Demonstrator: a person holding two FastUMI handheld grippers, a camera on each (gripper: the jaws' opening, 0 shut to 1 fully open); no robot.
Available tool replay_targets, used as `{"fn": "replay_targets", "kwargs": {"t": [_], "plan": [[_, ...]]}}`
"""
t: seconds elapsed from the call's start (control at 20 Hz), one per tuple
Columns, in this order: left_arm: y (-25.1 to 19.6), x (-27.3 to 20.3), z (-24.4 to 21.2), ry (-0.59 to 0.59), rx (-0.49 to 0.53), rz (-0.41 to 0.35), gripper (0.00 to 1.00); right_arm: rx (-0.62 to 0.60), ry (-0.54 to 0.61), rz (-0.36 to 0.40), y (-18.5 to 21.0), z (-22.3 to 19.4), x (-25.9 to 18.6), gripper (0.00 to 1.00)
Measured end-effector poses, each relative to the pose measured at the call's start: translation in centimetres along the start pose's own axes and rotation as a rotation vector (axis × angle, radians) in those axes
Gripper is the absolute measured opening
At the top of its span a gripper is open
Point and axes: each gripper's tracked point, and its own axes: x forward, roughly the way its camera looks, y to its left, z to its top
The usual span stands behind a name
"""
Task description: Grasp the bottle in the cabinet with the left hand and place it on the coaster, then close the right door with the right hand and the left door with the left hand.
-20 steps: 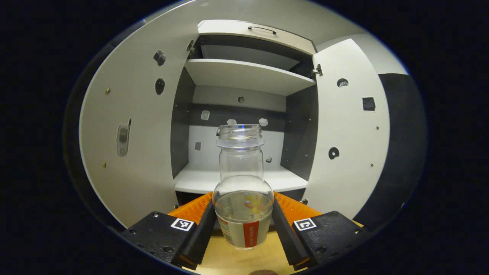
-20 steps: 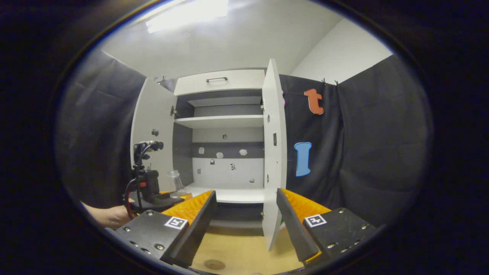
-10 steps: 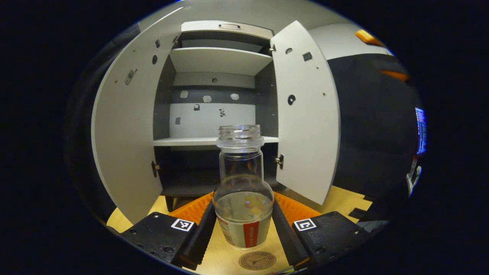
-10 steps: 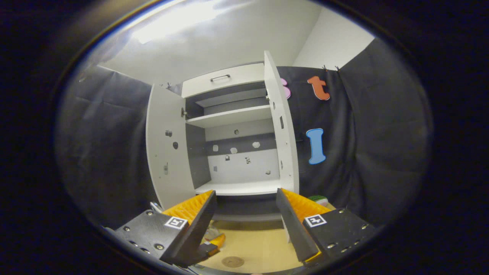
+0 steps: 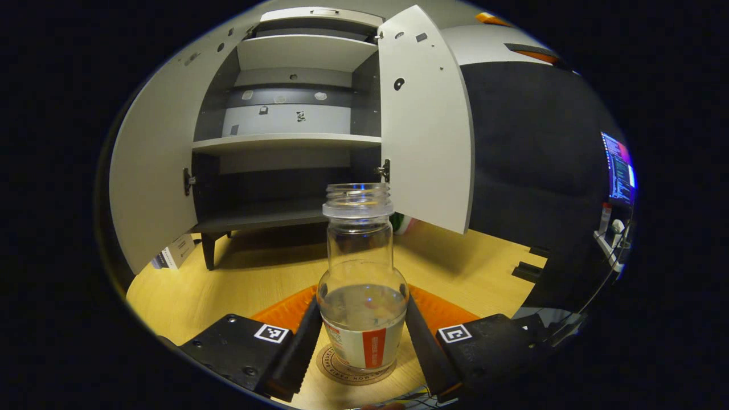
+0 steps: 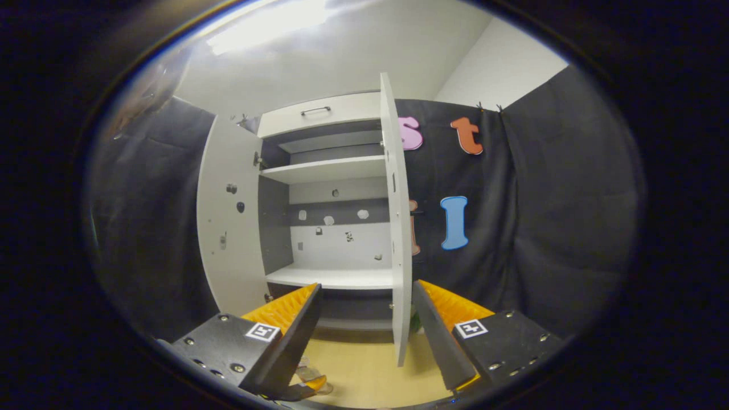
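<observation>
A clear glass bottle with a little water and a red and white label stands upright between my left gripper's fingers. My left gripper is shut on its lower body. The bottle's base is over the round brown coaster on the table; I cannot tell if it touches. Behind stands the white cabinet with its left door and right door both swung open. My right gripper is open and holds nothing, facing the right door, seen edge-on, with the left door beyond.
The wooden table stretches in front of the cabinet. A small box lies by the cabinet's left foot, and a green and red thing sits behind the right door. A lit screen is far right.
My left gripper has carried the bottle out and down from the cabinet shelf to over the coaster. The right gripper view has shifted slightly; the right door now shows edge-on.
</observation>
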Motion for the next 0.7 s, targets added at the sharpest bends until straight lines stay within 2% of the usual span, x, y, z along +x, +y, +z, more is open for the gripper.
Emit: {"fn": "replay_targets", "kwargs": {"t": [0.1,0.25,0.5,0.7], "plan": [[0.4,0.4,-1.1,0.043,0.003,0.002,0.81,-0.01,0.008,-0.012,-0.5,-0.2,0.1,0.96],[0.6,0.6,-0.7,0.044,0.014,-0.008,0.81,-0.016,0.023,-0.05,-1.8,-0.6,0.2,0.96],[1.5,0.4,-1.3,0.083,0.102,0.017,0.87,0.005,0.011,-0.045,-1.5,-0.6,0.3,0.96],[0.9,-0.9,1.9,0.054,0.078,-0.006,0.89,0.0,0.015,-0.069,-1.9,-0.8,0.0,0.94]]}}
